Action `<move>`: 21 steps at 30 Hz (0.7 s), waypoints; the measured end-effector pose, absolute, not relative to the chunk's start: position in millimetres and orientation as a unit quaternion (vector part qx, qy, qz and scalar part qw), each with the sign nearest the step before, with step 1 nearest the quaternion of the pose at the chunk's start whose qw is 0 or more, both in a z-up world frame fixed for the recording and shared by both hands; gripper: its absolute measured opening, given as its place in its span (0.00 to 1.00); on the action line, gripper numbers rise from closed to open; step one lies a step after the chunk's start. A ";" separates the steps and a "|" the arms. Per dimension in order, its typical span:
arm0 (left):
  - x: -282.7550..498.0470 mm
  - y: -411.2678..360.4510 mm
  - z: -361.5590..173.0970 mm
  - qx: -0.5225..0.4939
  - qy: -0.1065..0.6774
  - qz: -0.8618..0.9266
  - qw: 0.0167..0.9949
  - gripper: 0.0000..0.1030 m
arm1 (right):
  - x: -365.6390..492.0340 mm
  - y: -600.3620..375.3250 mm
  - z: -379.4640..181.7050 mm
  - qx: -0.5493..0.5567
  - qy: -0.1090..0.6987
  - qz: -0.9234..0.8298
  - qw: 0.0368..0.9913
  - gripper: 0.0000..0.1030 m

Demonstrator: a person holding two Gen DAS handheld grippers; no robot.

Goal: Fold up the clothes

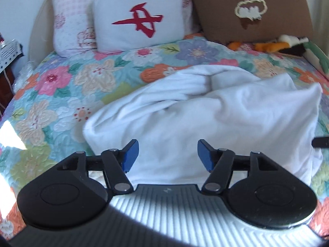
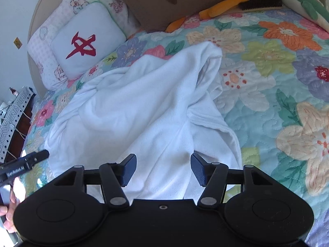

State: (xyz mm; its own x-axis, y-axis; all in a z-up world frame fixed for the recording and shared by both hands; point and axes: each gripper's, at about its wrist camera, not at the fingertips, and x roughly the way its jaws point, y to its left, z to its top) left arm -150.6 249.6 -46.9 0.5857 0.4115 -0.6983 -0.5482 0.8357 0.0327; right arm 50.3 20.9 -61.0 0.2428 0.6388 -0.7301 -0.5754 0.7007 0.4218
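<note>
Both wrist views look down and forward over a bed covered by a floral quilt [image 1: 61, 94]. The white garment [image 1: 205, 113] lies rumpled on the quilt, directly ahead of and below both tools.

Left gripper [image 1: 167, 156]: its jaws stand wide apart, with the blue pads [image 1: 129, 156] clear of the cloth; nothing is held. The garment's near edge runs across the gap between the fingers, so the cloth lies straight ahead.

Right gripper [image 2: 163, 169]: its jaws are likewise wide and empty. Here the garment [image 2: 139, 111] stretches away from the fingers toward the pillows, its long axis running from the near edge up and slightly to the right, ending in a raised fold [image 2: 209, 57]. A loose flap [image 2: 218, 127] falls off to the right of the main body, just beyond the right-hand pad.

The left gripper [image 2: 30, 160] enters the right view at the garment's left edge, with part of the person's hand [image 2: 8, 212] below it. The two tools thus flank the near end of the cloth, one at each side.

Judged from this layout, the near edge is about equally within reach of both hands, and the far raised fold is well apart from both. Motion blur in the left view makes it uncertain which part of the garment faces the tools, hem or shoulder.

Background: a white cushion with a red character [image 1: 139, 20] and a brown cushion [image 1: 246, 10] lean at the head of the bed.
</note>
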 end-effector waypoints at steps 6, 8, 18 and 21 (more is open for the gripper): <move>-142.5 231.6 -61.3 -0.099 0.381 0.209 0.895 0.64 | 53.4 17.9 -60.3 0.031 0.478 0.397 0.783 0.62; -139.4 227.8 -64.7 -0.112 0.386 0.189 0.896 0.66 | 56.5 19.2 -65.9 0.030 0.485 0.390 0.782 0.62; -126.7 199.6 -83.5 -0.085 0.427 0.130 0.891 0.76 | 51.8 37.5 -105.4 0.015 0.499 0.388 0.775 0.17; -126.4 188.5 -74.0 -0.049 0.410 0.103 0.905 0.76 | 41.5 42.9 -90.1 0.004 0.462 0.413 0.785 0.13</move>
State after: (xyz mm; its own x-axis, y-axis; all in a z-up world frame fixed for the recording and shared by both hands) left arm -126.4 188.5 -74.0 0.6416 0.1467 -0.7528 -0.2277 0.9737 -0.0044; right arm 41.5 42.9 -90.1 0.2315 0.6525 -0.7216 -0.6454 0.6580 0.3879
